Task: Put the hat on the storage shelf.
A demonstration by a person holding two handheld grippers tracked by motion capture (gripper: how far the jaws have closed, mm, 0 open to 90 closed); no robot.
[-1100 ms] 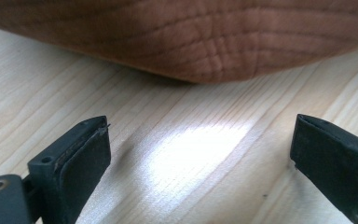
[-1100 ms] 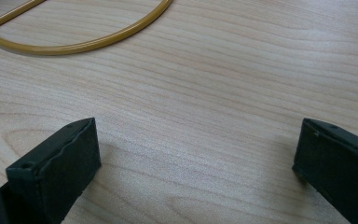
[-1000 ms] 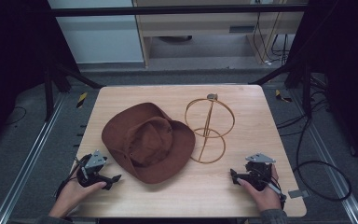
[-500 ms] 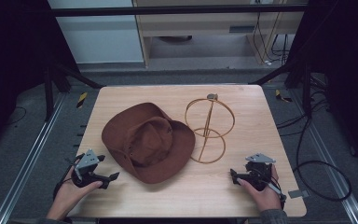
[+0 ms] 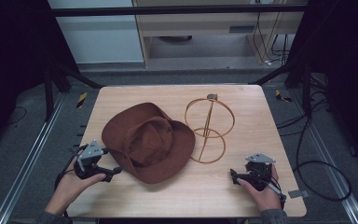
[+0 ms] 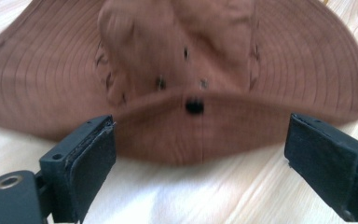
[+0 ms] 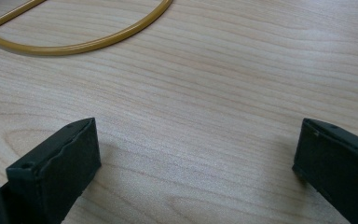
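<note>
Brown hat (image 5: 148, 142) beside wire stand (image 5: 209, 127)

Brown brimmed hat (image 5: 149, 142) sits crown-up, mid-table, just ahead of my left jaws — brim flat on the wood. Gold wire stand (image 5: 209, 129) upright just beside it — ring base down.

A light wooden worktop (image 5: 177, 93) is standing on grey carpeted floor (image 5: 28, 140) inside a black frame. A black bar (image 5: 177, 9) is running across the top of the high view. Behind the worktop, a pale cabinet (image 5: 98, 32) and a wooden shelf unit (image 5: 200, 28) are standing against the back. Black cables (image 5: 317, 163) are lying looped on the floor to the right. Yellow-and-black striped markers (image 5: 81, 99) are lying on the floor at either far corner.
</note>
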